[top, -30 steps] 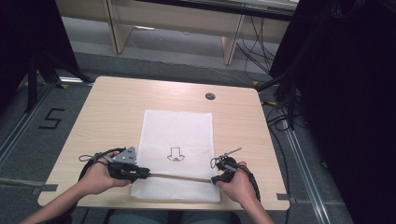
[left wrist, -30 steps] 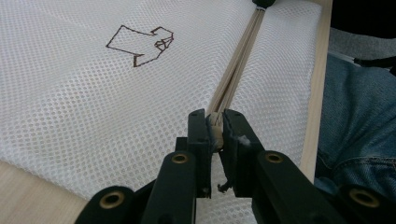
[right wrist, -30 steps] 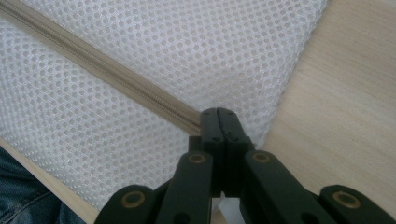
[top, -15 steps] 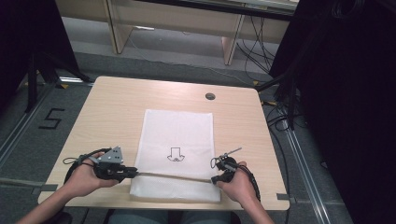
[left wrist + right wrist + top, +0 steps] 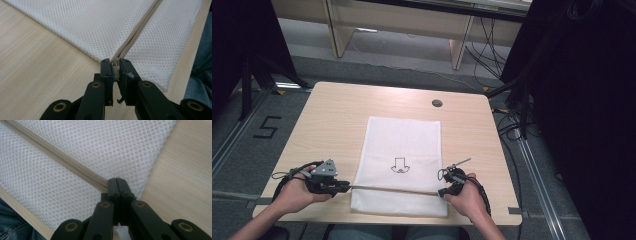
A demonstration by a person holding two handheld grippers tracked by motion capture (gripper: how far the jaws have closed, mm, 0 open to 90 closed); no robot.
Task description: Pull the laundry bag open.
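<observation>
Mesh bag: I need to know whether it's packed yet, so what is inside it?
The white mesh bag lies flat on the table, with no bulge showing. Its weave still hides the interior, and the beige zipper looks closed, so thin contents cannot be ruled out.

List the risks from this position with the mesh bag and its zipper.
1. The left tool clamps the zipper end at the bag's left edge with its tips alone; a harder pull may slip it free.
2. The right tool pinches the other end of the zipper line; opposed pulling could strain or tear the white mesh bag.
3. The bag's near edge lies close to the table edge, so tugging might drag it off.
</observation>
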